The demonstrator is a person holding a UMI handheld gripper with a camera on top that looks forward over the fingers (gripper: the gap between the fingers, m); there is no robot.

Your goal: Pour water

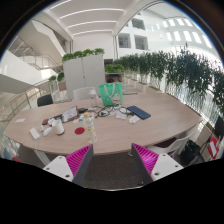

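My gripper (113,160) is open and empty, its two magenta pads (78,160) spread wide above the near edge of a large oval wooden table (110,135). Well beyond the fingers, on the table's left half, stands a clear plastic bottle (91,128) with small cups and bottles (58,126) around it. A green jug-like container (110,94) stands at the table's far side. Nothing lies between the fingers.
A dark notebook (139,112) and papers (122,114) lie right of centre. Chairs (60,98) ring the table; a white chair (176,146) sits at the near right. A white cabinet with plants (84,70) and a hedge (175,68) stand behind.
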